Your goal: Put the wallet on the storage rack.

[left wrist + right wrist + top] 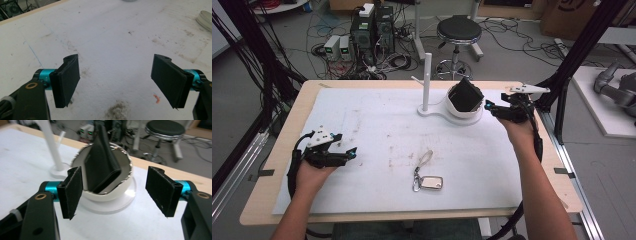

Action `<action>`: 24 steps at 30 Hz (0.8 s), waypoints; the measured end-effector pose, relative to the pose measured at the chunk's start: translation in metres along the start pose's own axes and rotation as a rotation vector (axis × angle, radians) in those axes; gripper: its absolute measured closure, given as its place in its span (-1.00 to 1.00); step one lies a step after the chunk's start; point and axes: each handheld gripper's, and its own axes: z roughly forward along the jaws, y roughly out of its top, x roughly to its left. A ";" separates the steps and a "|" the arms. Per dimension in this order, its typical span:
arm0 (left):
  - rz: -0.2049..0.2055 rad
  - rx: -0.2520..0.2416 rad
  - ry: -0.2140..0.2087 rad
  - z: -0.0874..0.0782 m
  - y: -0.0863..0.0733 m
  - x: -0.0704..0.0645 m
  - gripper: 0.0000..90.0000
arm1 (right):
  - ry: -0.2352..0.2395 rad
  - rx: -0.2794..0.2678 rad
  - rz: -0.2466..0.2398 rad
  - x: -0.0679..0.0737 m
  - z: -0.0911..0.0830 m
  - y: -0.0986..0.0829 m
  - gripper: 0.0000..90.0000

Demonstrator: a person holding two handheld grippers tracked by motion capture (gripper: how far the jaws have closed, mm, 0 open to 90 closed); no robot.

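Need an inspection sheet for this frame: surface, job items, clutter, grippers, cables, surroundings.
Surface: white sheet on wooden table, stained and scuffed.
Job's things: black wallet standing tilted in white bowl of a stand with post.
Clutter: key fob with strap, lying mid-sheet.
Grippers: left gripper open, idle over sheet; right gripper open, facing the bowl, not touching.
Cables: black cable trails from left gripper.
Surroundings: stool, computers, floor wiring.
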 end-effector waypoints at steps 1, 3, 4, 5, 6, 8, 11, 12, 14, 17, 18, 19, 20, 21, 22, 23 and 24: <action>0.002 0.004 -0.005 0.004 0.002 0.000 -0.49 | 0.011 -0.003 0.006 0.000 -0.003 -0.003 -0.35; 0.006 0.002 -0.006 0.007 0.003 0.000 -0.49 | 0.018 -0.007 0.009 0.001 -0.008 -0.010 -0.36; 0.006 0.002 -0.006 0.007 0.003 0.000 -0.49 | 0.018 -0.007 0.009 0.001 -0.008 -0.010 -0.36; 0.006 0.001 -0.005 0.009 0.004 0.000 -0.49 | 0.030 -0.021 0.025 0.002 -0.013 -0.017 -0.38; 0.006 0.001 -0.005 0.009 0.004 0.000 -0.49 | 0.030 -0.021 0.025 0.002 -0.013 -0.017 -0.38; 0.016 0.003 -0.004 0.011 0.006 0.000 -0.49 | 0.049 -0.024 0.035 0.006 -0.017 -0.030 -0.45; 0.015 -0.004 -0.006 0.011 0.006 -0.002 -0.49 | 0.057 -0.008 0.017 0.011 -0.016 -0.043 -0.50; 0.015 -0.003 -0.010 0.011 0.006 -0.002 -0.49 | 0.063 -0.003 0.017 0.013 -0.016 -0.047 -0.51; 0.004 -0.016 -0.013 0.010 0.006 -0.002 -0.49 | 0.071 0.000 0.012 0.016 -0.015 -0.055 -0.53; -0.013 -0.031 -0.025 0.009 0.005 -0.001 -0.50 | 0.106 -0.011 0.021 0.020 -0.013 -0.069 -0.53; -0.013 -0.031 -0.025 0.009 0.005 -0.001 -0.50 | 0.117 -0.005 0.031 0.021 -0.011 -0.073 -0.54; -0.029 -0.045 -0.030 0.009 0.005 0.000 -0.51 | 0.127 0.012 0.035 0.021 -0.009 -0.075 -0.54; -0.029 -0.045 -0.030 0.009 0.005 0.000 -0.51 | 0.127 0.012 0.035 0.021 -0.009 -0.075 -0.54; -0.037 -0.054 -0.034 0.009 0.005 0.001 -0.51 | 0.138 0.022 0.030 0.023 -0.007 -0.079 -0.54; -0.037 -0.054 -0.034 0.009 0.005 0.001 -0.51 | 0.138 0.022 0.030 0.023 -0.007 -0.079 -0.54; -0.036 -0.055 -0.030 0.008 0.006 0.000 -0.51 | 0.139 0.022 0.027 0.024 -0.006 -0.081 -0.54; -0.034 -0.053 -0.032 0.008 0.005 0.000 -0.51 | 0.139 0.029 0.029 0.025 -0.005 -0.084 -0.54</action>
